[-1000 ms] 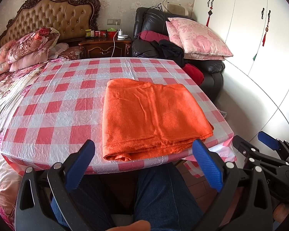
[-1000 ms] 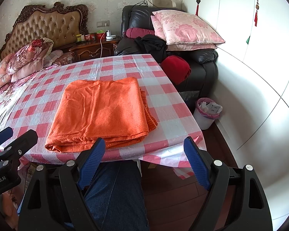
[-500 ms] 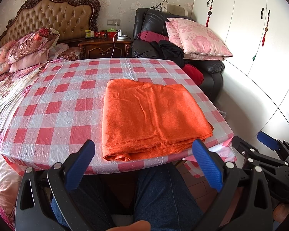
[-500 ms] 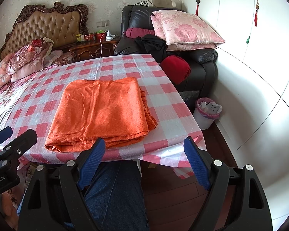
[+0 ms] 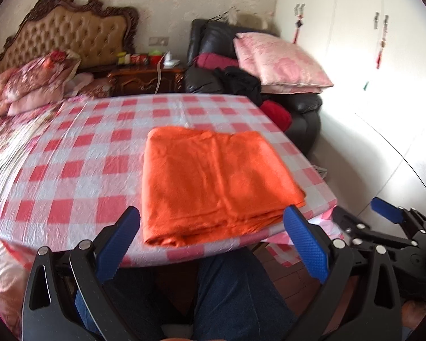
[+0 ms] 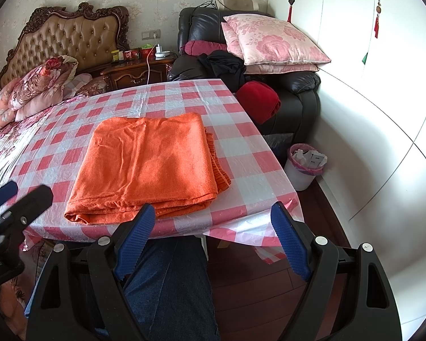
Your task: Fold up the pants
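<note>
We start with the counter [image 6: 252,153], draped in a red-and-white checked cloth, which carries the orange pants [image 6: 150,164] near its front edge, just ahead of our knees. The pants lie as a flat rectangular stack of several layers, with pleated edges peeking out along the right side in the right wrist view. To us the folding looks finished or nearly so; if another fold is wanted, we would take the near corners together, one tool to each, lift only enough to clear the cloth, and lay the near edge squarely over the far one so the layers do not slide apart. The soft fabric will likely drag on the plastic cloth, so a slow, even carry should serve best.

The left gripper [image 5: 211,243] hangs below the counter edge with its jaws spread wide, holding and touching nothing. The right gripper [image 6: 213,238] sits likewise, jaws spread wide and empty, short of the pants.
</note>
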### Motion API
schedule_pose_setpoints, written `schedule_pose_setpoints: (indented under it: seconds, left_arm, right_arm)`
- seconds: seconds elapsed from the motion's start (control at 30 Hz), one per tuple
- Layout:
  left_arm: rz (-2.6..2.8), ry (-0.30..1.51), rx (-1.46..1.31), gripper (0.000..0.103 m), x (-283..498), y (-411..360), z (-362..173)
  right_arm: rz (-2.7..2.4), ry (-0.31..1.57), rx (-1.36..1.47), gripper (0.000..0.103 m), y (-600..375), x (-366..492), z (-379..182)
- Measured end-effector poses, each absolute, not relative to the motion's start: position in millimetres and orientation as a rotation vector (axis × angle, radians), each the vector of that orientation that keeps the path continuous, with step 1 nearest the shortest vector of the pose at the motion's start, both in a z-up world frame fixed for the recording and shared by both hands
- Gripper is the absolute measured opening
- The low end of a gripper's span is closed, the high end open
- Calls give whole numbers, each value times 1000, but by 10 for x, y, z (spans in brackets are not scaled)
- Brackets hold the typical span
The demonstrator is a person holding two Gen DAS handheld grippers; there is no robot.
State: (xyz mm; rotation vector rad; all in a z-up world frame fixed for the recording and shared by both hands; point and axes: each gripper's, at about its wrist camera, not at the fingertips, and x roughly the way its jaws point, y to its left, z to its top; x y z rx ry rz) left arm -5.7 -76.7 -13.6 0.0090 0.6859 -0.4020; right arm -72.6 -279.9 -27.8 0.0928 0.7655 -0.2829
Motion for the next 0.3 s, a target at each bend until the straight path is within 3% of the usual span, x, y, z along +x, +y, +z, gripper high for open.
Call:
schedule_pose_setpoints:
  seconds: [0.17, 0.3]
  left_arm:
    - [-526, 708, -36, 101, 87, -688, -75]
    - [-333, 632, -125, 101, 431, 336, -41]
  right_arm:
    - [-312, 755, 112, 82, -2814, -709, -344]
    - [-331, 733, 151, 87, -2829, -695, -388]
